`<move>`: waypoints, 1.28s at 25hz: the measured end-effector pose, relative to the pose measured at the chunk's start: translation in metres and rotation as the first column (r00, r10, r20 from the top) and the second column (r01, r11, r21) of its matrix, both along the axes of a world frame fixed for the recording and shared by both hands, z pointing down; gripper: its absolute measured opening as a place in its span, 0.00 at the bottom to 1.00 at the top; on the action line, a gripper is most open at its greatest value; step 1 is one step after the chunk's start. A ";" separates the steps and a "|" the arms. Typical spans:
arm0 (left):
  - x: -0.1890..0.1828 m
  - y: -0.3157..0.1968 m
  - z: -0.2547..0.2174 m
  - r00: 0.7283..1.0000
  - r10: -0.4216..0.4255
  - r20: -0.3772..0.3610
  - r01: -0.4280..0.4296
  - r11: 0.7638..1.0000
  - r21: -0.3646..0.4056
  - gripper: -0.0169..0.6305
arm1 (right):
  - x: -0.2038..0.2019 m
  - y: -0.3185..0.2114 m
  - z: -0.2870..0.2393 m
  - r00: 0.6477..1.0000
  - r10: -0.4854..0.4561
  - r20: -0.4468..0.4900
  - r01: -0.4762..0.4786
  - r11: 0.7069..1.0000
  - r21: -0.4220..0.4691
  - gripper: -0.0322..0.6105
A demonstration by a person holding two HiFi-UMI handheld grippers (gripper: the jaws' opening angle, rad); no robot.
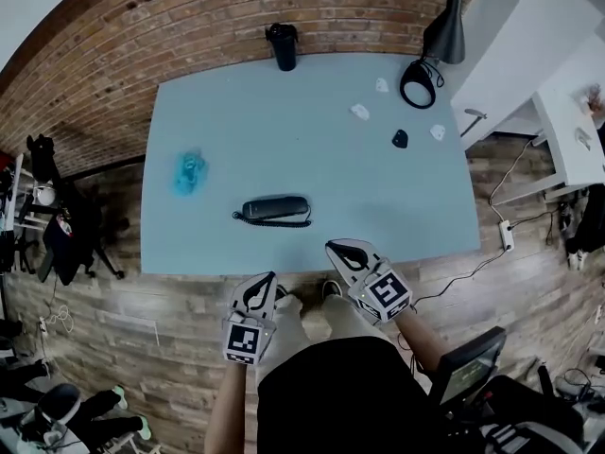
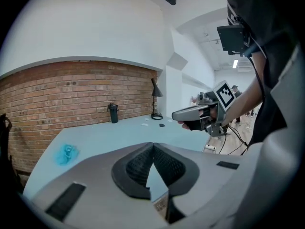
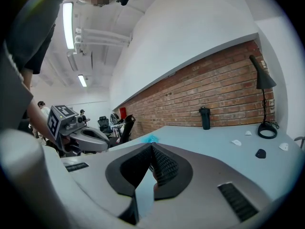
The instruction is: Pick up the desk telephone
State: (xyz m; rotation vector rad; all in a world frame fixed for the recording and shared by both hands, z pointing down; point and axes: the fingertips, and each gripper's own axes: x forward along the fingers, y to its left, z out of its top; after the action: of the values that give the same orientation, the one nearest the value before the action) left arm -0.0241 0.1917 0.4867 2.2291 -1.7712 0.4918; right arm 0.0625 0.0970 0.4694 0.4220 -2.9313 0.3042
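Observation:
A dark desk telephone [image 1: 276, 210] with a coiled cord lies on the pale blue table [image 1: 312, 149], near its front edge. My left gripper [image 1: 263, 281] hangs just off that edge, below and left of the phone, jaws shut and empty. My right gripper [image 1: 333, 248] sits at the table's front edge, a little right of the phone, also shut with nothing in it. In the left gripper view the tips [image 2: 152, 146] meet, and the right gripper [image 2: 178, 114] shows beyond them. In the right gripper view the tips [image 3: 151, 146] meet, and the left gripper [image 3: 97, 142] shows at left. The phone is hidden in both gripper views.
A blue crumpled object [image 1: 189, 172] lies at the table's left. A black tumbler [image 1: 282, 45] stands at the back edge. A black desk lamp [image 1: 421, 78] stands at the back right, with small white bits [image 1: 360, 113] and a small black item [image 1: 400, 139] near it. A brick wall [image 1: 189, 26] runs behind.

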 end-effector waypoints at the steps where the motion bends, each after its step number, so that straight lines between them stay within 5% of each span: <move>1: -0.004 -0.003 0.003 1.000 0.005 -0.006 -0.005 1.000 -0.004 0.06 | -0.003 -0.003 0.002 1.000 0.001 -0.006 -0.001 1.000 -0.003 0.08; 9: -0.070 -0.031 0.017 0.997 0.078 -0.008 -0.078 0.997 -0.018 0.06 | -0.046 -0.025 0.009 0.996 0.068 -0.059 -0.069 0.997 -0.016 0.08; 17: -0.107 -0.077 0.035 0.982 0.143 -0.123 -0.148 0.988 -0.039 0.06 | -0.067 -0.058 0.030 0.969 0.153 -0.193 -0.163 0.986 -0.039 0.08; 22: -0.119 -0.090 0.041 0.961 0.245 -0.127 -0.254 0.965 -0.061 0.06 | -0.110 -0.050 0.031 0.971 0.072 -0.227 -0.078 0.997 -0.016 0.08; 32: -0.135 -0.131 0.052 0.973 0.230 -0.007 -0.228 0.959 -0.165 0.06 | -0.137 -0.077 0.068 0.945 -0.155 -0.288 0.158 0.987 -0.012 0.08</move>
State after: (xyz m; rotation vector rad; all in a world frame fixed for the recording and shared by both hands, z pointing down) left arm -0.1593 0.0608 0.5388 2.3269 -1.4252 0.6748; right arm -0.0744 0.0195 0.5370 0.2104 -2.6600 0.1868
